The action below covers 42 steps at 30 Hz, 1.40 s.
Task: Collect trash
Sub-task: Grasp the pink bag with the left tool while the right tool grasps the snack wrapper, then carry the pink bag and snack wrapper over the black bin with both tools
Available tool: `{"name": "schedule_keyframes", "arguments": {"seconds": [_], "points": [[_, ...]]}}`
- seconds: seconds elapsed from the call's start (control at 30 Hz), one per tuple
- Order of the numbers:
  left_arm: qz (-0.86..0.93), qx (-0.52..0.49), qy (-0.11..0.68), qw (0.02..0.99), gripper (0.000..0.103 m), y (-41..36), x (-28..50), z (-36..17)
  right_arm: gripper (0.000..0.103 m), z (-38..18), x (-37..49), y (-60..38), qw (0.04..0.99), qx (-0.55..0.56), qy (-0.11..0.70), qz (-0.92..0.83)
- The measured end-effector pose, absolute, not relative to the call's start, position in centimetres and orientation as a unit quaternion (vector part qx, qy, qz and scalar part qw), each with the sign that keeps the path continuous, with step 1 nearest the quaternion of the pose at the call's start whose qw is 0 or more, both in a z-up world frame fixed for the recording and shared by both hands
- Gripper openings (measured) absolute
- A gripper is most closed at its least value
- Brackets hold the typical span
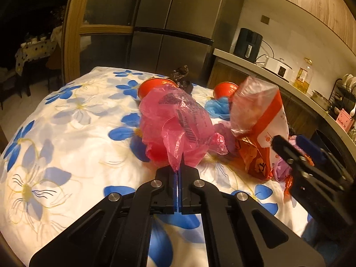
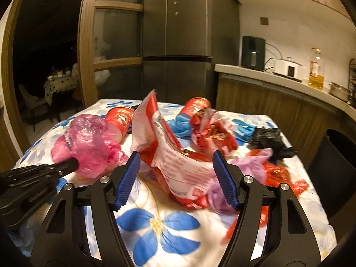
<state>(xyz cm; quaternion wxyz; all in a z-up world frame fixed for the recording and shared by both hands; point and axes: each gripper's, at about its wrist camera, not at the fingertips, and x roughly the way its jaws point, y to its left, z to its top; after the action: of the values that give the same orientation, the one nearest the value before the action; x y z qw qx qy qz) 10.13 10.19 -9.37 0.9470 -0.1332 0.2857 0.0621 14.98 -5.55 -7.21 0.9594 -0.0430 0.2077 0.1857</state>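
Observation:
My left gripper (image 1: 178, 173) is shut on a crumpled pink plastic bag (image 1: 178, 124) and holds it just above the flowered tablecloth (image 1: 66, 133). In the right wrist view the pink bag (image 2: 89, 142) hangs at the left gripper's tip (image 2: 71, 163). My right gripper (image 2: 175, 178) is open, its blue pads either side of a red and white snack bag (image 2: 175, 162) that stands crumpled on the table; it does not grip it. The same snack bag (image 1: 260, 120) shows in the left wrist view with the right gripper (image 1: 296, 151) beside it.
Two red paper cups (image 2: 120, 118) (image 2: 197, 106), blue plastic bags (image 2: 180, 124), a black bag (image 2: 271, 140), a pale purple bag (image 2: 251, 166) and red wrappers (image 2: 280, 173) lie on the table. A dark bin (image 2: 336, 166) stands to the right. A fridge (image 2: 178, 44) and kitchen counter (image 2: 278, 77) lie behind.

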Motion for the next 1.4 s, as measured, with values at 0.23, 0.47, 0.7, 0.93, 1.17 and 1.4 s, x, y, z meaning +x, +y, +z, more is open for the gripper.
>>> {"name": "schedule_keyframes", "arguments": {"seconds": [0.23, 0.47, 0.7, 0.93, 1.17, 1.4], "points": [[0.058, -0.120, 0.286, 0.949, 0.000, 10.1, 10.2, -9.0, 0.035, -8.3, 16.9, -4.2, 0.951, -0.055, 0.227, 0.201], [0.045, -0.107, 0.281, 0.953, 0.000, 9.2, 9.5, -8.5, 0.007, -7.7, 16.2, -4.6, 0.948, -0.039, 0.223, 0.224], [0.031, -0.095, 0.244, 0.965, 0.000, 7.9, 7.7, -5.9, 0.006, -4.1, 14.0, -6.2, 0.952, 0.000, 0.184, 0.245], [0.029, -0.085, 0.219, 0.972, 0.000, 6.6, 7.3, -3.7, 0.005, -1.3, 11.6, -8.4, 0.959, 0.013, 0.151, 0.241], [0.010, -0.065, 0.202, 0.977, 0.000, 3.9, 7.9, -1.8, 0.005, 0.3, 10.0, -12.0, 0.970, 0.024, 0.129, 0.207], [-0.031, -0.042, 0.196, 0.979, 0.000, 0.0, 9.7, -0.5, 0.005, 1.3, 9.4, -16.9, 0.982, 0.038, 0.108, 0.151]]}}
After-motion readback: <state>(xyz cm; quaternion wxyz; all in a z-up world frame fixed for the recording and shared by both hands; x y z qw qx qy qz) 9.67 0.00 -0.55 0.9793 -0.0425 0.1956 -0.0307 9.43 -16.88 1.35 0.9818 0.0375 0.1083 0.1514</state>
